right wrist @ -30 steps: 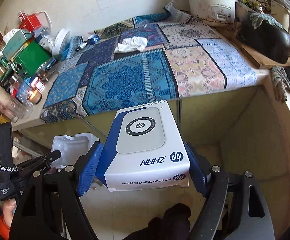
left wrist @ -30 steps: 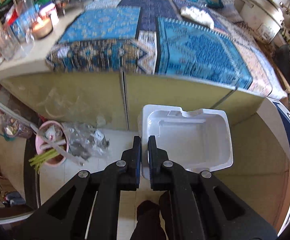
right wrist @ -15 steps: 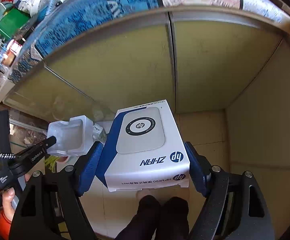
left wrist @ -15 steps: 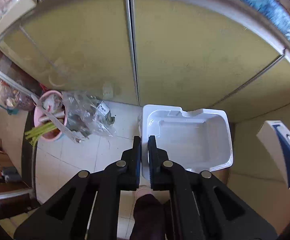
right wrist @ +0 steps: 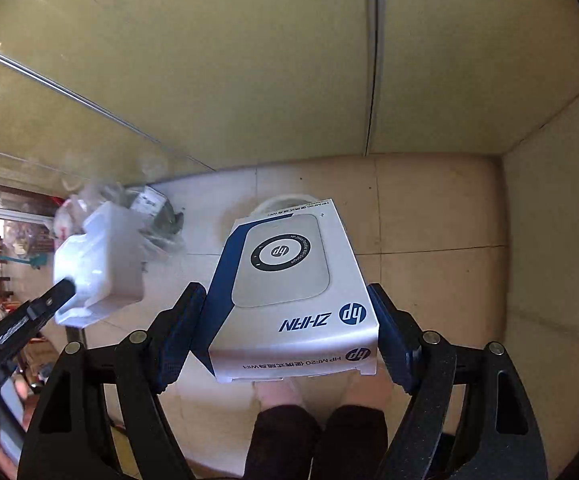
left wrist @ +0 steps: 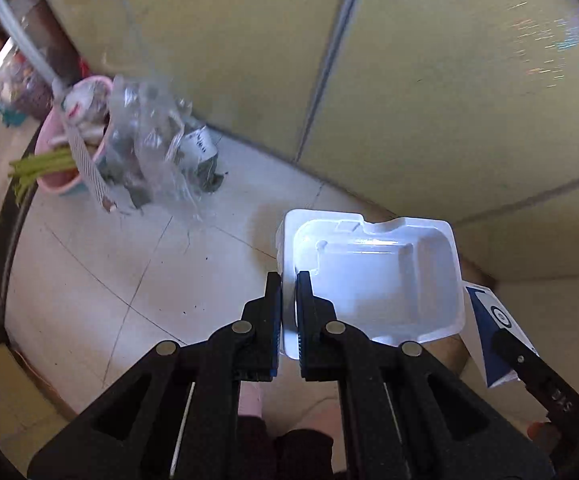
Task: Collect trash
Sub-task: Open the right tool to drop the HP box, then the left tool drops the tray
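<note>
Box (right wrist: 289, 292) reads "hp ZHAN", clamped in right gripper (right wrist: 289, 332).

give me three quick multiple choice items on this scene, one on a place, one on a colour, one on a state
1. Where is the pink bin?
A. on the floor by the cabinet front
B. on a countertop
C. inside the white plastic tray

2. What colour is the side band of the HP box?
A. red
B. dark blue
C. green

3. What is the left gripper doing?
A. standing wide open, holding nothing
B. shut on the rim of the white plastic tray
C. shut on the HP box

Answers:
1. A, the bin stands on the tiled floor next to the cabinet, with crumpled clear plastic beside it.
2. B, a dark blue band runs along the box's edge.
3. B, its jaws pinch the tray's thin rim; the right gripper clamps the box.
</note>
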### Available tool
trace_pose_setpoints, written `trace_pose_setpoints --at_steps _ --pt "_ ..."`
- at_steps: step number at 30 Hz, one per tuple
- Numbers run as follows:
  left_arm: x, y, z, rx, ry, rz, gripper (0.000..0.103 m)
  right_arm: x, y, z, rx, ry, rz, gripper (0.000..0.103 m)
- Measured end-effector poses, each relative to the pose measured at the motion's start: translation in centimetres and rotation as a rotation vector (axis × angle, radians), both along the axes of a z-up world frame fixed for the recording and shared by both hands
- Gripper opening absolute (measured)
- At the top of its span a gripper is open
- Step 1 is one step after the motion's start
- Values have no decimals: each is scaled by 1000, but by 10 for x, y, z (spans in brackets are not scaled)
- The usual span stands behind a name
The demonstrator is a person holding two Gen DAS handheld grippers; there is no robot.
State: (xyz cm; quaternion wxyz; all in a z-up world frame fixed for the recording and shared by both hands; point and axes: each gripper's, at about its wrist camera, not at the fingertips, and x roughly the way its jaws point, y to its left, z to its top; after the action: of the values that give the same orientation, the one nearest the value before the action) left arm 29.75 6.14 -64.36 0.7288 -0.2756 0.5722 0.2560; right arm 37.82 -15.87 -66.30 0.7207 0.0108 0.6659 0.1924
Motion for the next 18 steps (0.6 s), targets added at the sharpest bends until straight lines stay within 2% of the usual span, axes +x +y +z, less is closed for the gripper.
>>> trace_pose_setpoints --at_steps 5,9,14,18 --pt "-7 7 -44 14 8 19 6 4 22 -45 5 10 11 78" --pt "-7 9 -73 65 26 0 5 8 36 -73 15 4 41 79" --pt "-8 9 -101 67 46 -29 6 16 33 -93 17 74 77 78" --pt "-2 2 -118 54 73 -63 6 13 22 -84 -21 36 109 78"
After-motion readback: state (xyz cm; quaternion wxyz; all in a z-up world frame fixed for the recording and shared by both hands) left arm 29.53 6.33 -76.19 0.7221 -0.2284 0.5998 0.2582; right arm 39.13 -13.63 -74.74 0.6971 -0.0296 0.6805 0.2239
